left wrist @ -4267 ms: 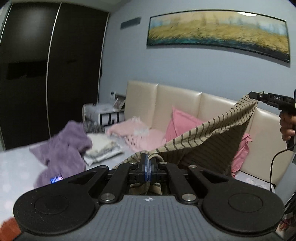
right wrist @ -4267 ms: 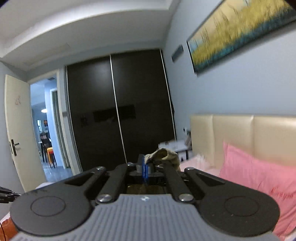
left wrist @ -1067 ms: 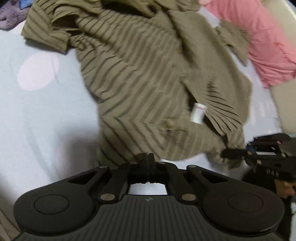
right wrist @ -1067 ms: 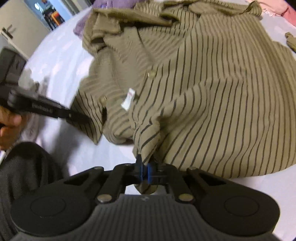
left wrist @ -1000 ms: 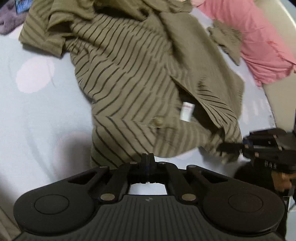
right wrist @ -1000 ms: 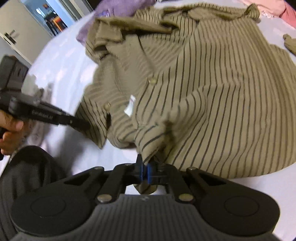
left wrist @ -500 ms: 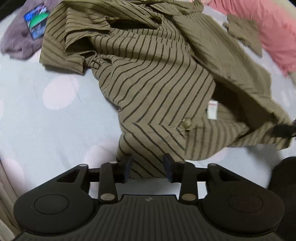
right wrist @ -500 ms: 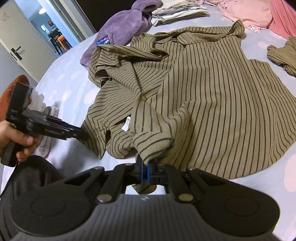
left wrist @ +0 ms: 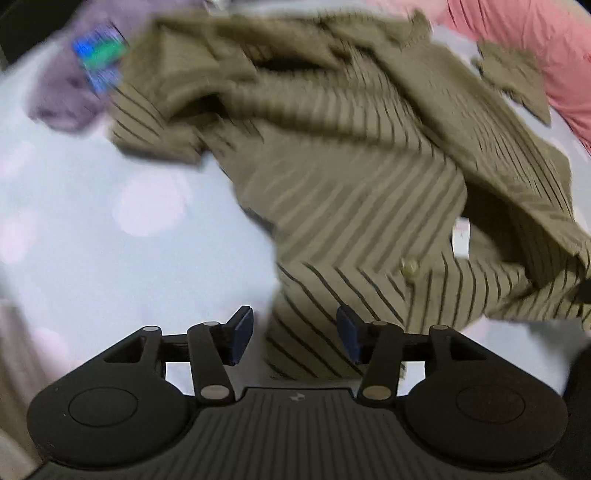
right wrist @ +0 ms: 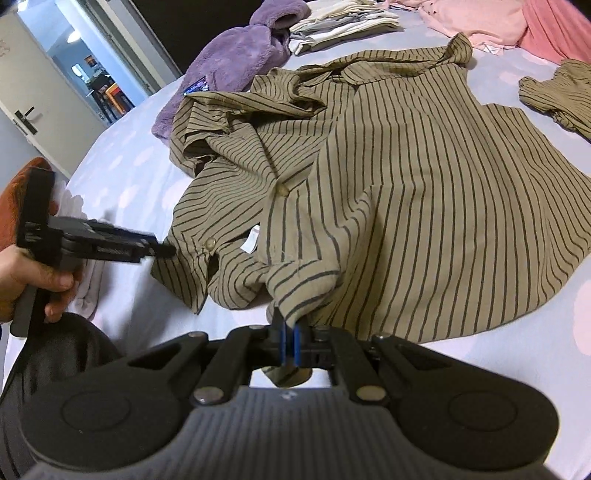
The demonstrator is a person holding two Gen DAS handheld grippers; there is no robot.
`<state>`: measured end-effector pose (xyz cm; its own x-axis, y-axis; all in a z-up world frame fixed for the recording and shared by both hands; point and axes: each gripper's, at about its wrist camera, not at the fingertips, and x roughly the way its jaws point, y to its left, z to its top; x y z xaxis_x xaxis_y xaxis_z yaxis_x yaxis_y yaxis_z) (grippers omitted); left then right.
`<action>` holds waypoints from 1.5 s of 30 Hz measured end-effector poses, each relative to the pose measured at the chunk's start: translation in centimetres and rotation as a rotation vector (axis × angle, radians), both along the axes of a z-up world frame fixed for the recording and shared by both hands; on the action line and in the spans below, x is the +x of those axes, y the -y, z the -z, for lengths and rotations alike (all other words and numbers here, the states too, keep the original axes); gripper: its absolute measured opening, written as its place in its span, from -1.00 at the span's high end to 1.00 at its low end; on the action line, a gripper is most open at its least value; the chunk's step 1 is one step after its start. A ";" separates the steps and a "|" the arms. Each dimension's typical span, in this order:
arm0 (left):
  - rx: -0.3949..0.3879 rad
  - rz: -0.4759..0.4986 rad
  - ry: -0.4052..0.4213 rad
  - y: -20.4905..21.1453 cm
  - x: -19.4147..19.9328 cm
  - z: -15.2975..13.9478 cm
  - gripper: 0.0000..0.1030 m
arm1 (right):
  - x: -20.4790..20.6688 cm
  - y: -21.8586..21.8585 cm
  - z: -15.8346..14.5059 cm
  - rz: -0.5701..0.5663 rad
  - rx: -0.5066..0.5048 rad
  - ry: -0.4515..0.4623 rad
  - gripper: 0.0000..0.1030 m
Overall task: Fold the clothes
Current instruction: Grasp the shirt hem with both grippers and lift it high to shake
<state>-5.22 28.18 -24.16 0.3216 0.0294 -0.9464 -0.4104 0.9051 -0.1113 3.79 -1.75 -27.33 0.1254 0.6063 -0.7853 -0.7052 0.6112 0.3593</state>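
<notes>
one striped shirt [right wrist: 406, 177] spread mid-frame on bed [right wrist: 122, 162] | right gripper [right wrist: 290, 341] pinches hem corner, lower centre | left gripper [left wrist: 293, 338] jaws just opened, hem unpinched between | tip: pull hem taut, flatten the bunched placket before folding

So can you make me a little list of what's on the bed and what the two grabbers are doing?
shirt: striped shirt lying open on the bed, rumpled at the collar end
left gripper: open, jaws just opened, hem below them, not pinched
right gripper: shut on the shirt's bottom corner
nearby: purple fleece, pink pillow, folded clothes
</notes>
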 end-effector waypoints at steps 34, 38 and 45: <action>-0.255 0.313 1.010 4.6 -3.0 -48.0 1.00 | 0.7 12.3 -46.5 0.066 0.423 0.663 0.91; -0.228 0.365 1.063 7.5 -5.5 -51.5 1.00 | -1.4 14.5 -50.3 0.038 0.477 0.720 0.91; -0.176 0.429 1.113 10.5 -7.4 -54.6 1.00 | -5.1 19.8 -54.1 0.015 0.573 0.770 0.91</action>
